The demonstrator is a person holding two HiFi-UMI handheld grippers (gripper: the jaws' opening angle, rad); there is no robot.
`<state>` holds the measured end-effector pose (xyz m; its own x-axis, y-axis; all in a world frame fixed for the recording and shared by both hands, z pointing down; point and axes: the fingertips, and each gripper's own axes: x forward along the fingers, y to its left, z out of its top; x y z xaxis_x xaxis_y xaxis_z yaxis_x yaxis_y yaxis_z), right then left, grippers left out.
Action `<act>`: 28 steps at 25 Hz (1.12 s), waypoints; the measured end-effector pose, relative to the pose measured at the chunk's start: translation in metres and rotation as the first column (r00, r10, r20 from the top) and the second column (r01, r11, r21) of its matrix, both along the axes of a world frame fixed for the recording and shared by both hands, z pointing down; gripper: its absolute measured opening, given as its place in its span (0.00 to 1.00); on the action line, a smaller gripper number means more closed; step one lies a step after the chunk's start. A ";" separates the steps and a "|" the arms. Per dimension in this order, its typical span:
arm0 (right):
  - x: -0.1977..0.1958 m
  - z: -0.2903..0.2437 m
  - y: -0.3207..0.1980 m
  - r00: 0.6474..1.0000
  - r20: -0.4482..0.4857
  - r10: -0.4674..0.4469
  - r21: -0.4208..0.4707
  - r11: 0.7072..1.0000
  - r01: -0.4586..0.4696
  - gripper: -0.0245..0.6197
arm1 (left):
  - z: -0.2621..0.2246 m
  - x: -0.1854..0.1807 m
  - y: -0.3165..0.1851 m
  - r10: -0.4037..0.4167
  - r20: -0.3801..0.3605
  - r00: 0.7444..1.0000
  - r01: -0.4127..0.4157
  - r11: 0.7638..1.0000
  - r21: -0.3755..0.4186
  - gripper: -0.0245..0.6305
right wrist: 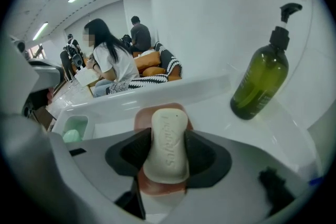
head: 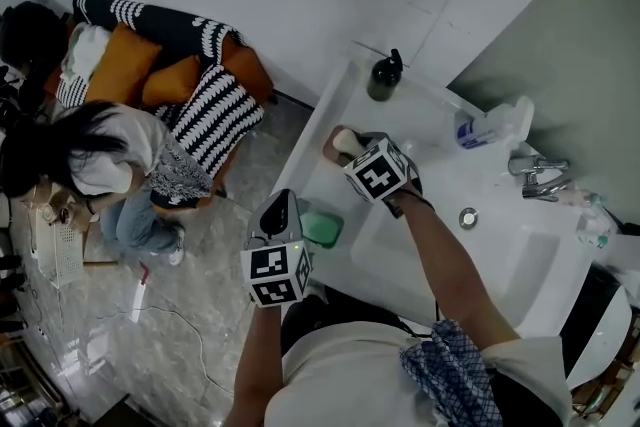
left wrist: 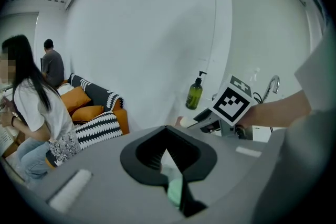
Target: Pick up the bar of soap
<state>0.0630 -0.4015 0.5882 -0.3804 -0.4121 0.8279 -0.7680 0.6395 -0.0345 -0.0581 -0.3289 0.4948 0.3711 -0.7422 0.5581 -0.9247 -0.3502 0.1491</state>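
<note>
Item: soap, a pale bar with its face to the right gripper view, directly over a reddish dish at the far left corner of the counter.
Holding tool: right gripper, jaws set wide with one pad pressed on each long edge of the soap, so it is gripped across its width.
Reason for hold: judged that clamping at mid-length keeps the soap balanced, and that the steep downward reach lets the pads pass either side of it without fouling the dish.
Clearance: whether the soap has left the dish cannot be told.
Dish: lies under the soap, presumably to keep a wet bar off the counter. It may cling to the soap on the lift.
Idle tool: left gripper, jaws drawn together with nothing between them, held at the counter's near edge beside a green tray. Judged parked clear of the working hand.
Bottle: upright, behind and to the right of the soap, apart from it. No obstruction.
Stage: grip judged made, lift judged outstanding.
Risk: a slick bar may squirt from the pads if it is squeezed harder or tilted.
</note>
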 end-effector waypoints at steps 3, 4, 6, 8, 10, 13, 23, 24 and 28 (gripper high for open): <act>0.000 -0.004 0.000 0.997 0.053 0.056 0.030 0.998 -0.057 0.37 | -0.001 -0.006 0.002 -0.018 0.001 1.000 0.018 1.000 0.003 0.05; 0.000 -0.005 -0.001 0.996 0.062 0.066 0.044 0.997 -0.069 0.36 | 0.000 -0.008 0.003 -0.021 0.003 1.000 0.021 1.000 0.002 0.05; -0.001 -0.009 -0.002 0.995 0.074 0.073 0.059 0.995 -0.077 0.37 | 0.000 -0.008 0.005 -0.021 0.007 1.000 0.021 1.000 0.002 0.05; -0.001 -0.016 0.000 0.993 0.088 0.080 0.063 0.994 -0.085 0.36 | -0.001 -0.006 0.006 -0.016 0.006 1.000 0.016 1.000 0.005 0.05; -0.001 -0.026 0.002 0.990 0.111 0.093 0.072 0.992 -0.101 0.36 | -0.003 -0.005 0.006 -0.010 0.004 1.000 0.010 1.000 0.011 0.05; 0.002 -0.041 0.008 0.984 0.139 0.110 0.102 0.987 -0.124 0.36 | -0.006 -0.002 0.008 0.000 -0.001 1.000 0.000 1.000 0.022 0.05; 0.046 -0.057 0.051 0.967 0.126 0.222 0.133 0.962 -0.238 0.36 | -0.016 0.025 0.018 0.104 -0.012 0.995 -0.103 0.993 0.055 0.05; 0.050 -0.057 0.056 0.963 0.125 0.238 0.134 0.958 -0.254 0.36 | -0.018 0.029 0.019 0.116 -0.015 0.993 -0.115 0.992 0.059 0.05; 0.068 -0.055 0.077 0.949 0.120 0.291 0.127 0.944 -0.306 0.36 | -0.019 0.042 0.024 0.158 -0.025 0.987 -0.156 0.986 0.064 0.05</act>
